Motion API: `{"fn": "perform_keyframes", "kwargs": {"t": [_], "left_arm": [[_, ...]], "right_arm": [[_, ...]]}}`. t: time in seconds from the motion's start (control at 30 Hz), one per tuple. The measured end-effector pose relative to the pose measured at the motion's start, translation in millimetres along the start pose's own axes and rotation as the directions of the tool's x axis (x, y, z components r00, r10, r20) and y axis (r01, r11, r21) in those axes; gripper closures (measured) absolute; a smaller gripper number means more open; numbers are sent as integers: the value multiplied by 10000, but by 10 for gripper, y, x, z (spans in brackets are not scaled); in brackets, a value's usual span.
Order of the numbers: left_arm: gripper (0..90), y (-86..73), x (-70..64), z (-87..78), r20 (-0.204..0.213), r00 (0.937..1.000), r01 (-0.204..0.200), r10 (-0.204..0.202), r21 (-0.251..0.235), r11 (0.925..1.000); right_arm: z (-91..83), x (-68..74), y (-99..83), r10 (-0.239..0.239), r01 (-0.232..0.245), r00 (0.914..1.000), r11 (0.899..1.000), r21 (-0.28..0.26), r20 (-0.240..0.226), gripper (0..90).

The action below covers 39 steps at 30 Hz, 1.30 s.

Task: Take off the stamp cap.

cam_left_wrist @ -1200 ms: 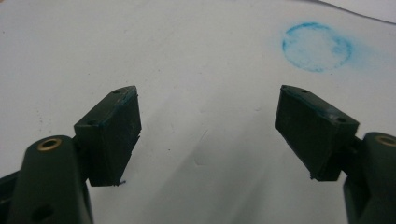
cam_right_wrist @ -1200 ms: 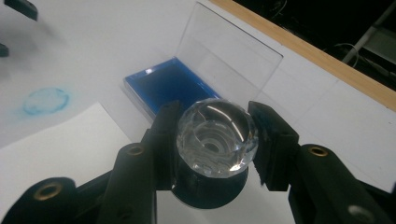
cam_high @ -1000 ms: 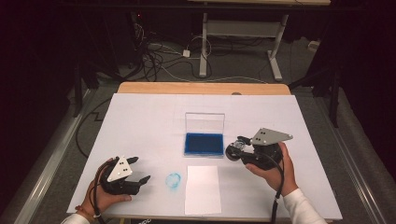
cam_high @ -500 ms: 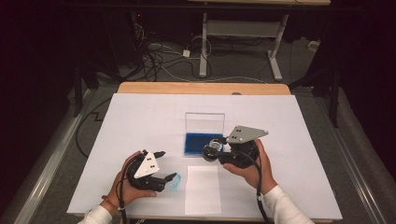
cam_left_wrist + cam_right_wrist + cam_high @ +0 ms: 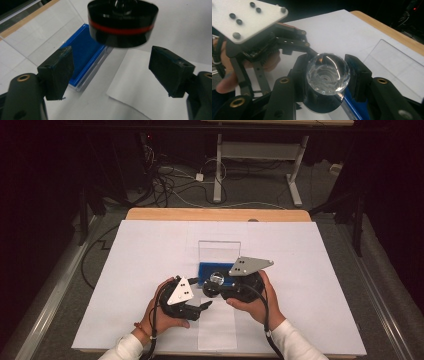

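From the high view, both grippers sat close together near the middle of the table's front edge, on a white table cover. The right gripper held a stamp with a faceted clear knob just in front of a blue ink pad, whose clear lid stood upright behind it. The left gripper lay over a white paper sheet that reached the front edge.

The right gripper view showed what the high view could not: the knob was cut like a crystal, glassy and many-sided, on a glossy black round body, and the two black jaws pressed against that body from either side. Beyond it the left gripper appeared, with its grey plate and a hand wrapped around it.

The left gripper view, from below, showed the stamp's round black base ringed by a thin red band, hovering above and between the left gripper's jaws. Those jaws stood wide apart and held nothing; their pads were matt, blocky and scuffed. The blue ink pad sat in a clear tray, just beside the paper sheet's corner.
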<state>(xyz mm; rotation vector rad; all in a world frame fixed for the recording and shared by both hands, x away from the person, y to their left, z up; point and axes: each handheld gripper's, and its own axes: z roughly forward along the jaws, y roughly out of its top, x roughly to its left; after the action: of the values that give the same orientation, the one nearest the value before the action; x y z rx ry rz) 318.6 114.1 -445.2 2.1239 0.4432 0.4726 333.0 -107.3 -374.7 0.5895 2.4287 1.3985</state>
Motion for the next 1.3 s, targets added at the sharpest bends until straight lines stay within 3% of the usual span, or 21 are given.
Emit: {"fn": "perform_keyframes", "kwargs": {"t": [0.2,0.53,1.3], "left_arm": [[214,36,-55,62,177,9993,-339,338,27,9994],[333,58,-53,27,408,9987,-295,304,-222,9993],[369,80,-57,58,551,9957,-780,741,719,9944]], "right_arm": [[17,29,-16,65,-65,9997,10000,-2,-216,572],[43,62,-45,19,-16,9997,9999,111,-247,572],[68,96,-81,20,-17,9998,9999,165,-175,572]]}}
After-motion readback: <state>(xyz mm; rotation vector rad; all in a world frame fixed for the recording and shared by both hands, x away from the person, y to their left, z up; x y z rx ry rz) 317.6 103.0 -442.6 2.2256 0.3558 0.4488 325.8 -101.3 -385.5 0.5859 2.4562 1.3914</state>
